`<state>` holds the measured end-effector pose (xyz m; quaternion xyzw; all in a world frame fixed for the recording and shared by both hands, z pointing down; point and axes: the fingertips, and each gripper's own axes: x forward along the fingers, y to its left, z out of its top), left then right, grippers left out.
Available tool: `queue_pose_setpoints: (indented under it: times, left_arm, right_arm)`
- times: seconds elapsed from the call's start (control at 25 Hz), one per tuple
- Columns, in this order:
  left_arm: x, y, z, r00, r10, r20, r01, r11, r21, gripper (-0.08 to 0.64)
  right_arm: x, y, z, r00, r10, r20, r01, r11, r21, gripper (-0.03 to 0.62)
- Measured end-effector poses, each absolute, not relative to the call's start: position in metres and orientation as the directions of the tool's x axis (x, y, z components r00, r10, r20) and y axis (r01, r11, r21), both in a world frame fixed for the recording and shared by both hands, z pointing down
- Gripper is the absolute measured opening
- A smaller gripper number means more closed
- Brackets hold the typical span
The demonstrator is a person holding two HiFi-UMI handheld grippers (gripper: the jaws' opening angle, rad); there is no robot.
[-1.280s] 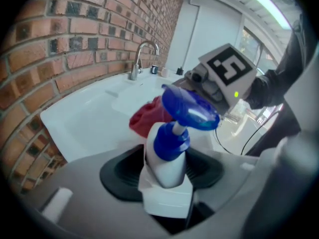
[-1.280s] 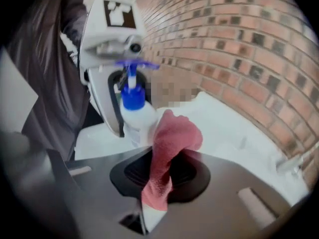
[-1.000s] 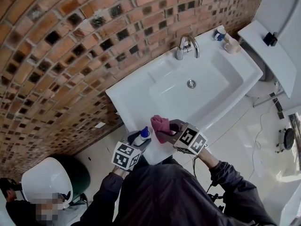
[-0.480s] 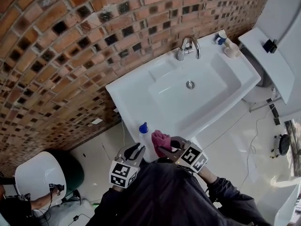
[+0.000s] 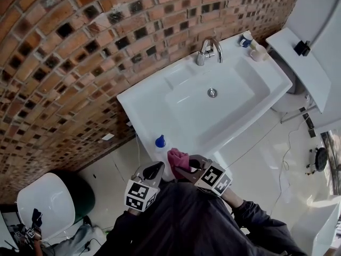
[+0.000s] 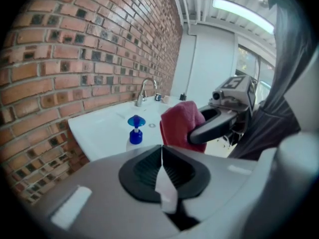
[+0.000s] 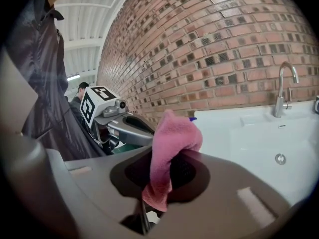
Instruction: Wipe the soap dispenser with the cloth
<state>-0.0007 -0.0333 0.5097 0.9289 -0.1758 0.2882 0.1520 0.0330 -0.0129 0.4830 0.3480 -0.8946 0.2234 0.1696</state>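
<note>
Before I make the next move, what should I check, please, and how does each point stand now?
1. The cloth is clamped in the right gripper: ok.
2. The soap dispenser stands upright on the sink corner: ok.
3. The left gripper steadies the soap dispenser: not ok; its jaws are shut and empty.
4. The cloth touches the soap dispenser: not ok; a gap shows.
5. The soap dispenser is already clean: cannot tell.

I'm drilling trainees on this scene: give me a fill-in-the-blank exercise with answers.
The cloth in the right gripper is ____ in colour.
The pump top of the soap dispenser is ____.
The left gripper is shut and holds ____.
Missing words: pink; blue; nothing.
</note>
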Motion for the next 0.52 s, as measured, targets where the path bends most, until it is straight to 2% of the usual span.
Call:
queue_pose_setpoints:
  times: [0.52]
  left_arm:
    - [-0.0033, -0.0266, 0.5101, 0.780, -0.214, 0.587, -0.392, -0.900, 0.192, 0.003]
  right_arm:
    - [0.0319, -0.0078, 0.4854, -0.689, -0.565, 0.453, -0.713, 0.639, -0.287, 0.060]
